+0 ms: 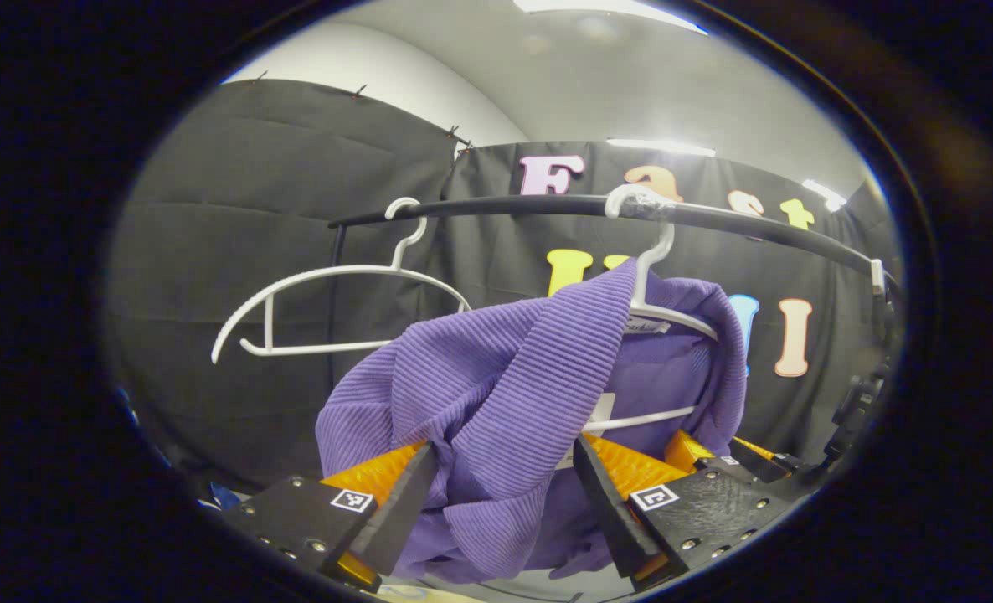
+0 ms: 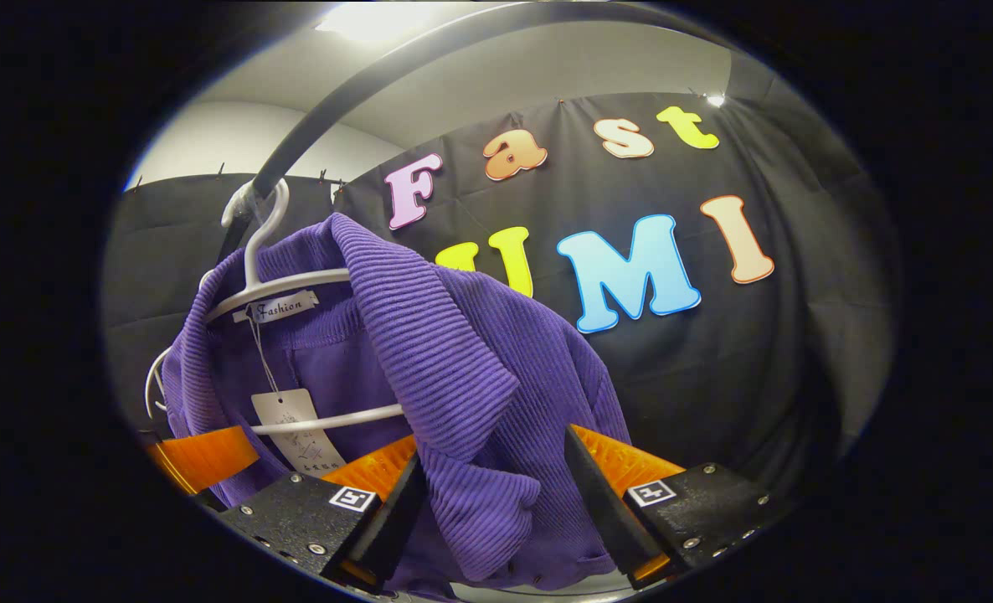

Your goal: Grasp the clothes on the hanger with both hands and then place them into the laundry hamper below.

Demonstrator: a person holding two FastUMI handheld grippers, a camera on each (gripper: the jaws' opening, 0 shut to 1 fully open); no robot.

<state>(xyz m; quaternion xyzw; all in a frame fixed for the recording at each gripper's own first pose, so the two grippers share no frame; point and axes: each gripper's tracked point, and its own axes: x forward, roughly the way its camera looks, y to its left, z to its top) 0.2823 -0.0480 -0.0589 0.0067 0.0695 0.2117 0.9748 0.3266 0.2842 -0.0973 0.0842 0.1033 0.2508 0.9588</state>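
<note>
A purple ribbed garment [image 1: 496, 377] hangs bunched on a white hanger [image 1: 655, 314] on the black rail [image 1: 505, 205]. My left gripper [image 1: 505, 494] is open, fingers well apart, with a thick fold of the garment lying between them. Just to its right, under the cloth, is the other gripper's orange finger [image 1: 687, 448]. In the right gripper view, the garment's collar and shoulder [image 2: 429, 352] droop off the hanger [image 2: 295, 280] into my open right gripper [image 2: 492, 494]. The fold touches the left finger [image 2: 388, 502]. A paper tag [image 2: 295, 431] dangles inside.
A second white hanger [image 1: 329, 310] hangs bare on the rail to the left. The rail's upright post [image 1: 335, 285] stands behind it. The left gripper's orange finger [image 2: 203, 456] sits low at the left of the right gripper view. Black cloth wall lies close behind.
</note>
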